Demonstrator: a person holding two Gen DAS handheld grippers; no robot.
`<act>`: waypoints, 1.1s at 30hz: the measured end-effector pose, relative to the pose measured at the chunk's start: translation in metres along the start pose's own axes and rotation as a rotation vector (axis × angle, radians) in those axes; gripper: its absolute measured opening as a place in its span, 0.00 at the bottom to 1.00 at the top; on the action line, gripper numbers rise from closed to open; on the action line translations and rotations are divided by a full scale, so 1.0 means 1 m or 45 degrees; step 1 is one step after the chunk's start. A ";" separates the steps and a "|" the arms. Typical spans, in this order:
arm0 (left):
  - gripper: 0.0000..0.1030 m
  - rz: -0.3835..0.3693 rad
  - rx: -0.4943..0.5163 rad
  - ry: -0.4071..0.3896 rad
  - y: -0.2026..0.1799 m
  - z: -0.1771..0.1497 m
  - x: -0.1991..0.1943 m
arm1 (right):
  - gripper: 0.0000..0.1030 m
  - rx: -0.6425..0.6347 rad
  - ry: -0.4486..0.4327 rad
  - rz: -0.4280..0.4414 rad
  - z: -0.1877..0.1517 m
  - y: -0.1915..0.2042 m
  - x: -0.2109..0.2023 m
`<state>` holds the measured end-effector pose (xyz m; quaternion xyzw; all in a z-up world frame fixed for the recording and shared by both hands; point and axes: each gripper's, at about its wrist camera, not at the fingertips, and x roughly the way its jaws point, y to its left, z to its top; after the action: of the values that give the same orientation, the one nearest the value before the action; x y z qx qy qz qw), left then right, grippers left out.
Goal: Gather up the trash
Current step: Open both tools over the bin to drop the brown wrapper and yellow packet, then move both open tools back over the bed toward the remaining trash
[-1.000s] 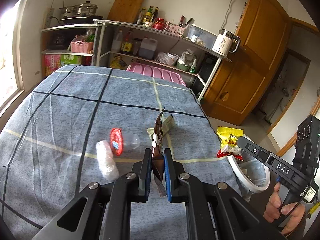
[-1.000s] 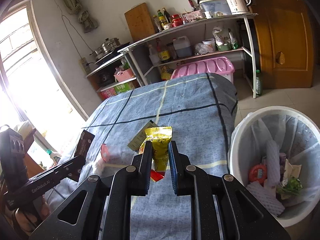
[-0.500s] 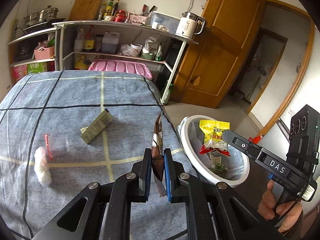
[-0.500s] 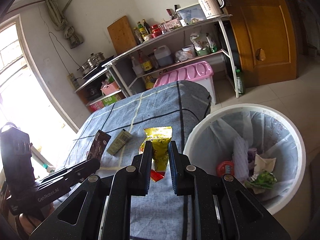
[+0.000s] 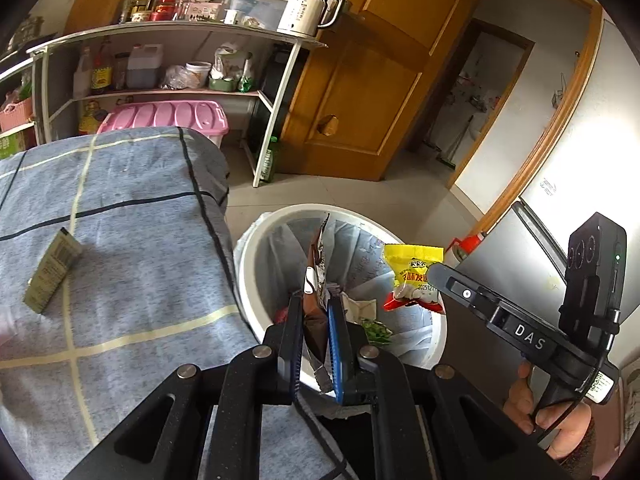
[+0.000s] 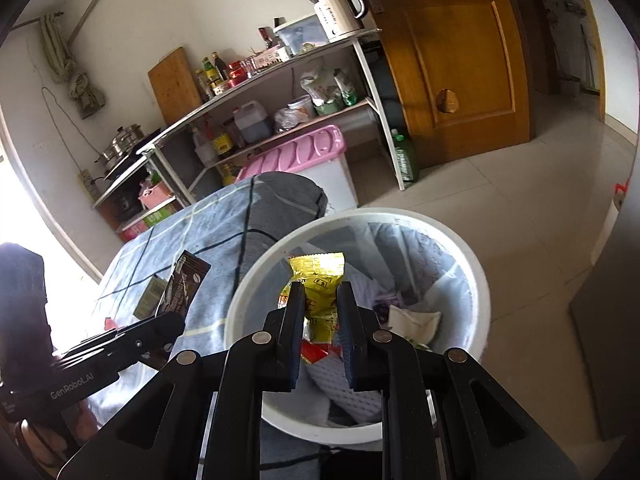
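My left gripper [image 5: 316,304] is shut on a brown snack wrapper [image 5: 315,268] and holds it upright over the near rim of the white trash bin [image 5: 256,240]. My right gripper [image 6: 320,292] has its fingers spread a little around a yellow and red snack packet [image 6: 318,276], which hangs between them above the bin [image 6: 256,280]. The right gripper with the packet [image 5: 412,272] shows in the left wrist view over the bin's right side. The left gripper and brown wrapper [image 6: 184,284] show at the left of the right wrist view.
The bin has a plastic liner and holds several pieces of trash. A green-grey packet [image 5: 52,272] lies on the blue checked tablecloth [image 5: 120,240]. A pink-lidded box [image 5: 168,116], a loaded shelf rack [image 5: 180,32] and a wooden door [image 5: 372,80] stand behind.
Both grippers swung right from the table to above the bin. The right gripper's fingers have parted somewhat around the yellow packet. The left stays clamped on the brown wrapper.
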<state>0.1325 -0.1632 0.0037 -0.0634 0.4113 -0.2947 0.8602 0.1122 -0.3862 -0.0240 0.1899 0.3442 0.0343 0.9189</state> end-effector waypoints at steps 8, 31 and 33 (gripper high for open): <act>0.11 -0.020 0.023 0.080 -0.020 0.000 0.035 | 0.17 0.003 0.056 -0.092 -0.003 -0.023 0.013; 0.37 0.050 -0.049 0.041 0.004 -0.004 0.018 | 0.44 0.038 0.087 -0.063 -0.009 -0.017 0.014; 0.37 0.041 -0.063 0.022 0.009 -0.005 0.010 | 0.44 0.034 0.081 -0.048 -0.009 -0.013 0.012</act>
<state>0.1379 -0.1604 -0.0092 -0.0756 0.4268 -0.2711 0.8595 0.1148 -0.3927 -0.0425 0.1945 0.3770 0.0183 0.9054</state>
